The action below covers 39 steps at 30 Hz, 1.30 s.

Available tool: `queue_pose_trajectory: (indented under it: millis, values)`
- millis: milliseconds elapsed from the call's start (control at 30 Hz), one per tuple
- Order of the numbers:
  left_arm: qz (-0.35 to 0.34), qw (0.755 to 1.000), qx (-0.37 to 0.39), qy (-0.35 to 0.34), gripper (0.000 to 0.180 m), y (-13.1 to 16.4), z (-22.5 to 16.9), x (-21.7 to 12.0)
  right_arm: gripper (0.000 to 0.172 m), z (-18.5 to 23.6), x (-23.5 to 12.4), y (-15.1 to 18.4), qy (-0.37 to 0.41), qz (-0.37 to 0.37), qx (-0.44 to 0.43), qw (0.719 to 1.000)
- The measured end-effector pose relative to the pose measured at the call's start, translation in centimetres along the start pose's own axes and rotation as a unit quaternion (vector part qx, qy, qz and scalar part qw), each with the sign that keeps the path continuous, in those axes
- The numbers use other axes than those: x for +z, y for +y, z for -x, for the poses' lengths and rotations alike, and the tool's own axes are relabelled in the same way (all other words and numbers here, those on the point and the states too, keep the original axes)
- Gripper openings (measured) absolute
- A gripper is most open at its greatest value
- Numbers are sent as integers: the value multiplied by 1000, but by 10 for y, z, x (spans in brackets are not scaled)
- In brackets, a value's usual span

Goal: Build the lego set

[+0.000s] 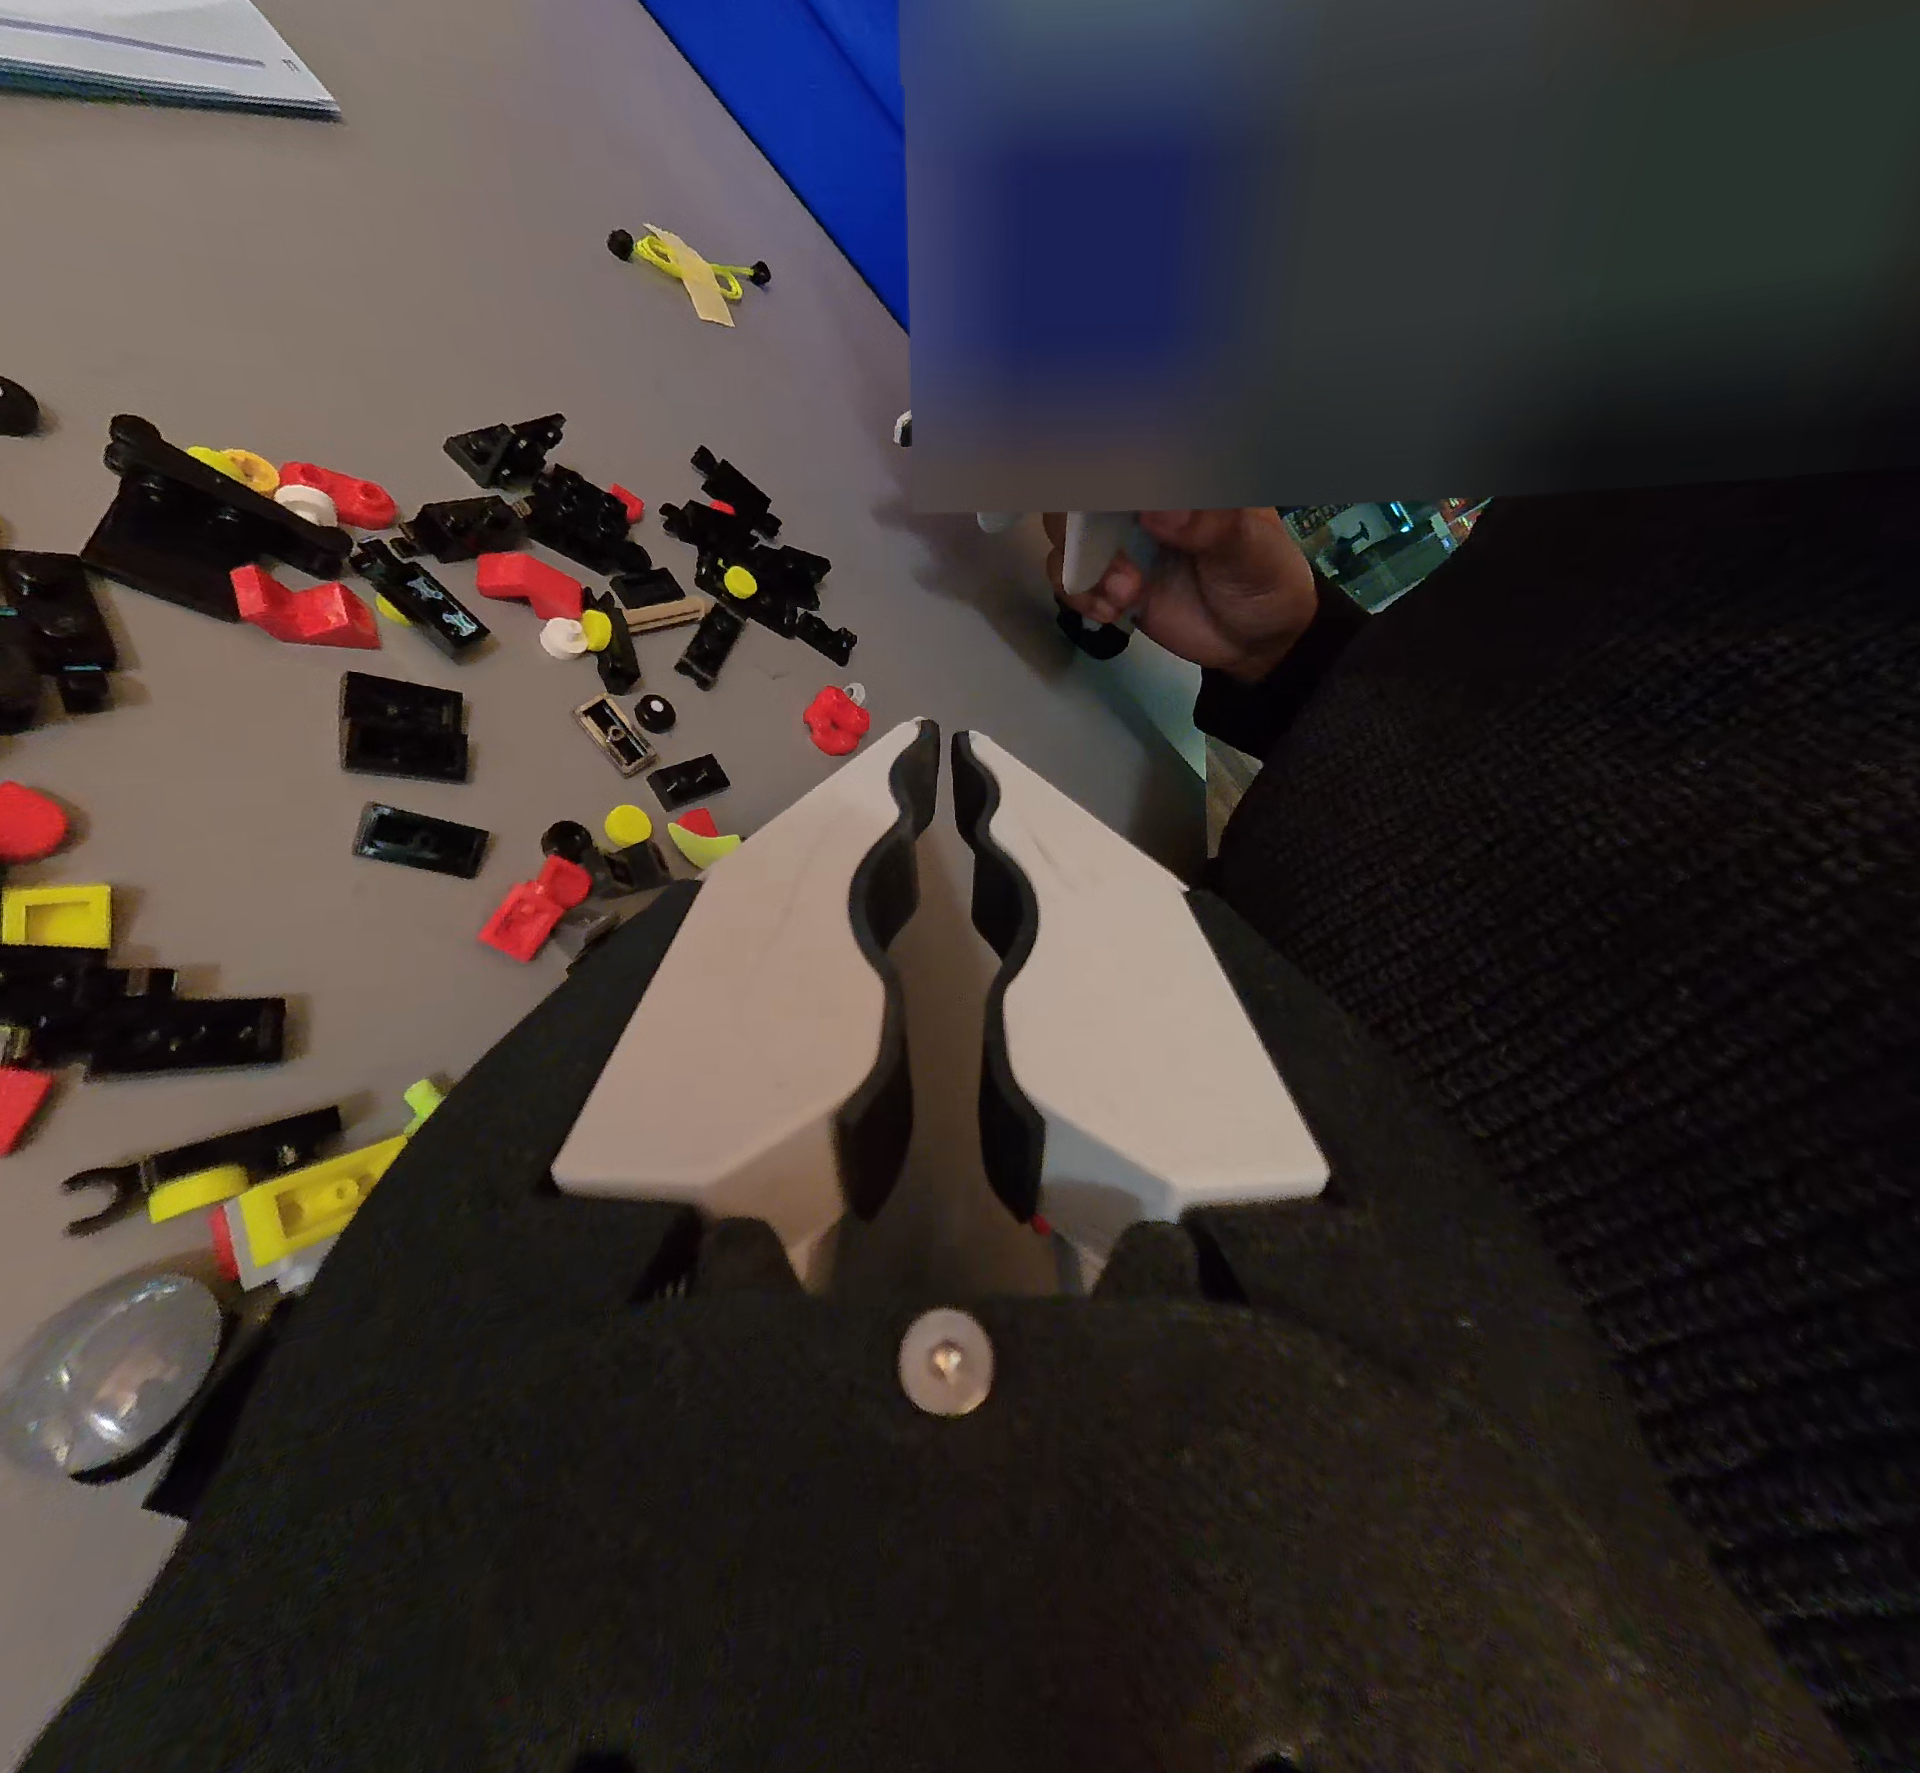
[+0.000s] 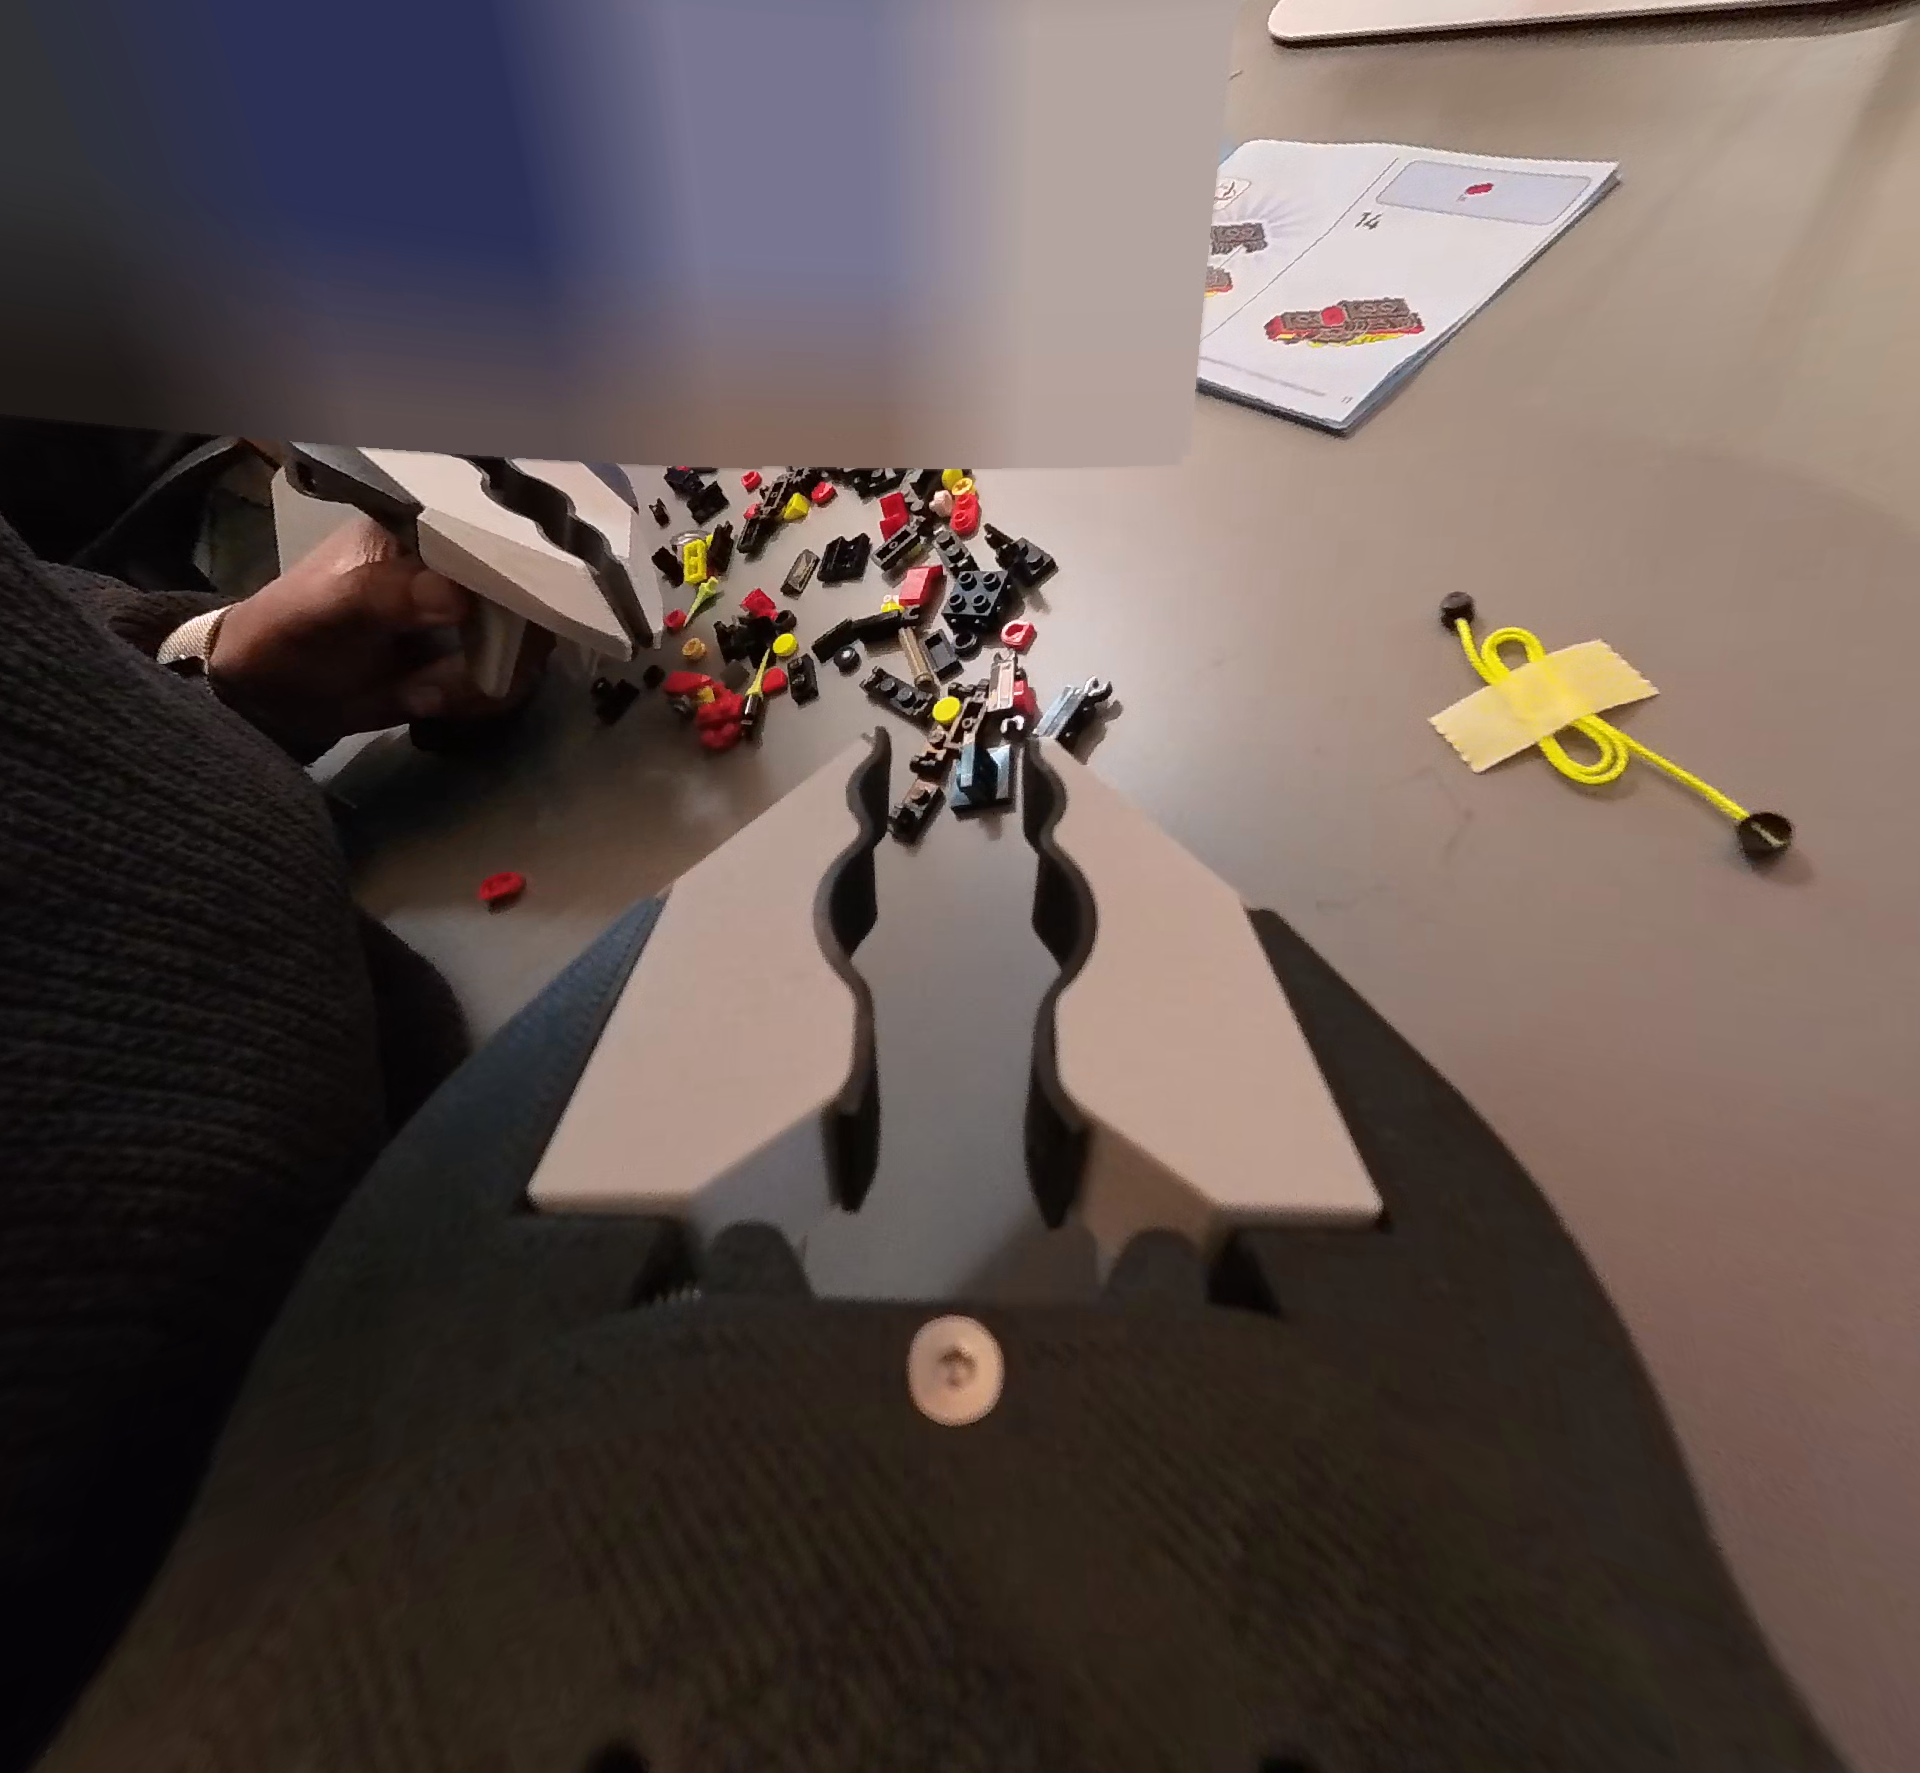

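The left gripper [image 1: 943, 736] had its jaws closed on nothing beside a small, rigid, light red piece [image 1: 834, 718], while the right gripper [image 2: 956, 755] stood open above scattered bricks [image 2: 914, 643] at centre frame.

Bricks [image 2: 883, 622] on table [image 2: 1351, 892]; booklet [image 2: 1403, 269] behind
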<state>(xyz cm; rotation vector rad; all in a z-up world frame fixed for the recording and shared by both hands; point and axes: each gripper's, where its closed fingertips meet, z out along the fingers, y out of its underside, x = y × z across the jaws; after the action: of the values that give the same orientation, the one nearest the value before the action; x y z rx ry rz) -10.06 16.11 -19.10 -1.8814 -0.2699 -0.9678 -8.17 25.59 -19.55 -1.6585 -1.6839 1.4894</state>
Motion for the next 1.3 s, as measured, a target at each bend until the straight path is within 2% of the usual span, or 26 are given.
queue_pose_trajectory:
  millis: [1300]
  values:
    - [3,1000,-10,-3,0,1,3,1,23,0,1,1,-3,5,6,1000]
